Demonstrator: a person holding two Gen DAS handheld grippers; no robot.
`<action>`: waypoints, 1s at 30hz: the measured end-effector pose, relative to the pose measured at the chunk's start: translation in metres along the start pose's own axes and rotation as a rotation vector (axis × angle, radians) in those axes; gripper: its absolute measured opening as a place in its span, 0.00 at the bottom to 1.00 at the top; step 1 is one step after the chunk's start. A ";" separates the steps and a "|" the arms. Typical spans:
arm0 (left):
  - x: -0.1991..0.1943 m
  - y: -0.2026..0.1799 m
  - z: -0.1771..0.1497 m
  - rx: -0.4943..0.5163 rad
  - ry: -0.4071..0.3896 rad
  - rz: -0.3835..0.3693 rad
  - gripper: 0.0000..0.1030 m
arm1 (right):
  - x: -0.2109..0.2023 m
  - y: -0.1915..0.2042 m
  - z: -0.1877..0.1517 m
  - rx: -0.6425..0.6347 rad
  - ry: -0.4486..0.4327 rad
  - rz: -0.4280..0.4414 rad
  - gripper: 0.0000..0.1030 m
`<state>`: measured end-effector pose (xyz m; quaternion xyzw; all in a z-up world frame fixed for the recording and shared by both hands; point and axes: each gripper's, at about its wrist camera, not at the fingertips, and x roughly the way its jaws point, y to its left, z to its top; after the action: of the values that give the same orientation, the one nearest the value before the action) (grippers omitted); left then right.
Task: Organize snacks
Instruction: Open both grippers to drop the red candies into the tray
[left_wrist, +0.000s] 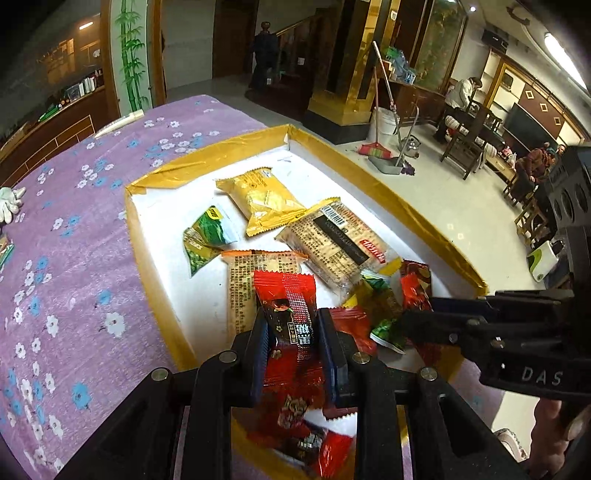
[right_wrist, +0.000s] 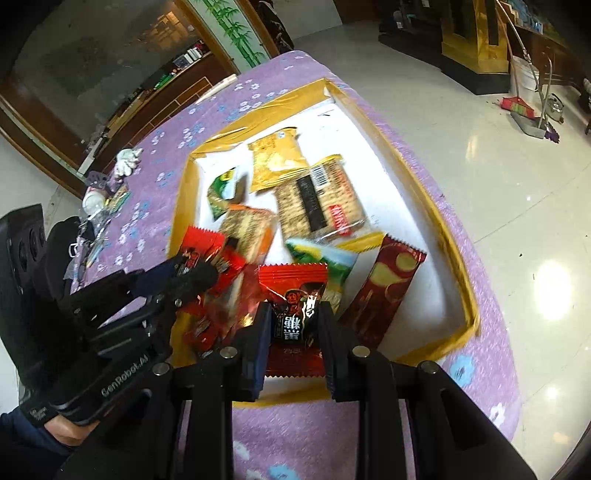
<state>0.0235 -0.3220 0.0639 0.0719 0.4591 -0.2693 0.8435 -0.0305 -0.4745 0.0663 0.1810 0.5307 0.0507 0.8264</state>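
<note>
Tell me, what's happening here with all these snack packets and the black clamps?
A person is sorting snacks with a handheld gripper in each hand. The left gripper is shut on a red packet, and the right gripper is shut on another red packet. Both are held over a yellow-edged tray on a purple flowered tablecloth, where several other packets already lie.

Left gripper (left_wrist: 293, 328) angled downward, jaws nearly closed, clamping. Right gripper (right_wrist: 293, 317) likewise, close beside it.
</note>
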 end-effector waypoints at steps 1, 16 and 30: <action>0.004 -0.001 0.000 0.000 0.004 0.001 0.24 | 0.004 -0.002 0.004 0.004 0.003 -0.001 0.23; 0.022 0.000 -0.003 -0.005 -0.039 0.030 0.25 | 0.026 0.010 0.022 -0.097 -0.041 -0.053 0.23; 0.023 -0.001 0.000 -0.003 -0.057 0.046 0.34 | 0.029 0.010 0.030 -0.120 -0.064 -0.067 0.23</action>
<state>0.0331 -0.3322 0.0450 0.0737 0.4335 -0.2510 0.8623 0.0103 -0.4644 0.0558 0.1148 0.5060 0.0489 0.8535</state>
